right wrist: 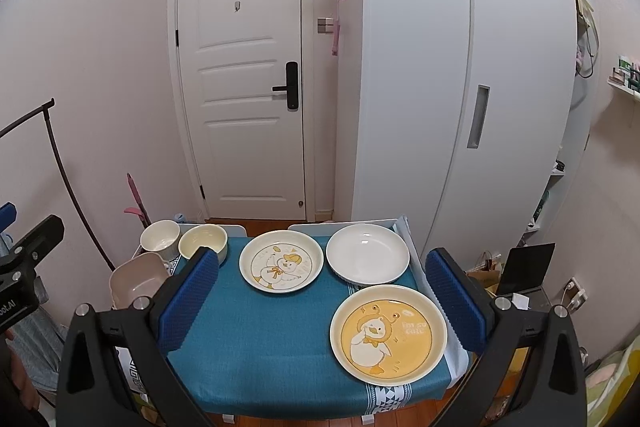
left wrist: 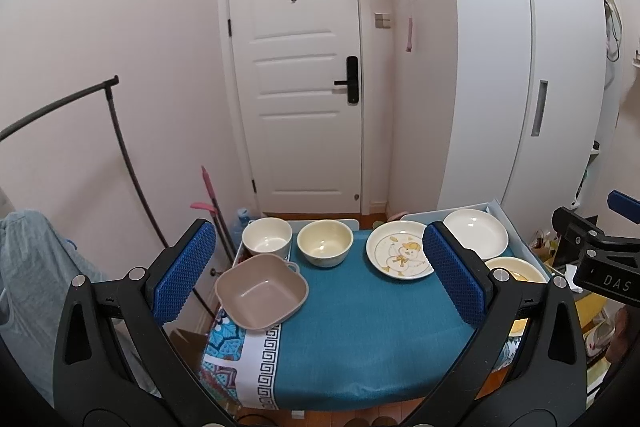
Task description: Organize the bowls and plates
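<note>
Glossy plates and bowls on a teal-clothed bench [right wrist: 260,347]

Yellow duck plate [right wrist: 388,334] at 4 o'clock, square matte bowl [left wrist: 262,291] at 9; left gripper [left wrist: 320,277] and right gripper [right wrist: 325,303] jaws wide, empty.

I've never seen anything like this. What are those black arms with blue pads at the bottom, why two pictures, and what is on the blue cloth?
Those are hand-held grippers, not a robot: a person carries one in each hand, each with a wide-angle camera looking along its two fingers. One picture comes from the left gripper, the other from the right gripper. Both are open and hold nothing. On the table with its blue cloth sit a pink square bowl, a white bowl, a cream bowl, a duck plate, a plain white plate and a yellow duck plate.
</note>
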### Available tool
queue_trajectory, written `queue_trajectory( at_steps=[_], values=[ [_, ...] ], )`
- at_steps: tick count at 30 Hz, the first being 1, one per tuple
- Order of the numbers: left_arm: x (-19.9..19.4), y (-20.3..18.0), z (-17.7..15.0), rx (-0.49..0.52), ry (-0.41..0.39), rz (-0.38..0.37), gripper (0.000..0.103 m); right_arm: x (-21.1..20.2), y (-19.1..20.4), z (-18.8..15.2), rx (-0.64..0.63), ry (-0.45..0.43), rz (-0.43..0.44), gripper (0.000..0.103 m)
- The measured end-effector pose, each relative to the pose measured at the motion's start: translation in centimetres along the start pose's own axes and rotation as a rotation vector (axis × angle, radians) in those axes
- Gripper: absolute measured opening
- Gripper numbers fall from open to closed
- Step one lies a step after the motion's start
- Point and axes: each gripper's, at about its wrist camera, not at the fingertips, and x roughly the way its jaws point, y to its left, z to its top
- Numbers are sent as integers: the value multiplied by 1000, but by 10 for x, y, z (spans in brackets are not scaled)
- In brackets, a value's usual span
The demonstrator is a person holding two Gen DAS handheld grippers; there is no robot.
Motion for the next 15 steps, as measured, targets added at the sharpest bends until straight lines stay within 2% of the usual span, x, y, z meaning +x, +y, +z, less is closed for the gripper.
queue_trajectory(
  at_steps=[15],
  values=[
    [3,5,0,-12,6,4,103,5,4,1,-2,4,1,103]
  ],
)
